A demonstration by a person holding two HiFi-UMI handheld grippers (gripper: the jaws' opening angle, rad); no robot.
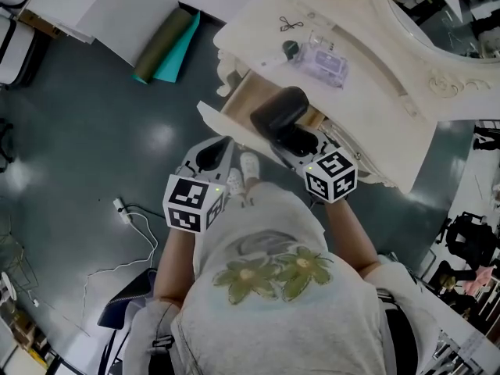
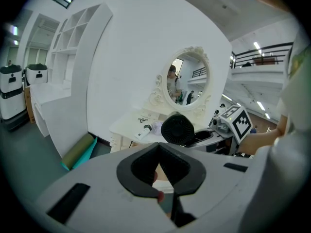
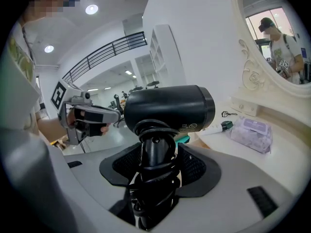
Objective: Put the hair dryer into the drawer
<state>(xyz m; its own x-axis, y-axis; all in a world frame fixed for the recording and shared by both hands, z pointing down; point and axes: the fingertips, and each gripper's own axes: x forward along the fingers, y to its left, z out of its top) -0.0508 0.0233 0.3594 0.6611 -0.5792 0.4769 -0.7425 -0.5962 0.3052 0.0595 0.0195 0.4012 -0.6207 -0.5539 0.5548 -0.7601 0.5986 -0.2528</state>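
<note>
A black hair dryer (image 1: 277, 112) with its cord wound round the handle is held over the open wooden drawer (image 1: 248, 92) of a white dressing table (image 1: 367, 108). My right gripper (image 1: 295, 141) is shut on the handle; in the right gripper view the dryer (image 3: 167, 108) stands upright between the pads of that gripper (image 3: 155, 152). My left gripper (image 1: 212, 156) hangs left of the drawer's white front, shut and holding nothing. From the left gripper (image 2: 158, 152) I see the dryer's round rear grille (image 2: 177, 129) ahead.
On the table top lie a clear packet (image 1: 320, 65), a small tube (image 1: 291, 49) and a hair clip (image 1: 291, 26), below an oval mirror (image 1: 449, 14). A rolled green mat (image 1: 164, 45) and a white cable (image 1: 129, 217) are on the grey floor.
</note>
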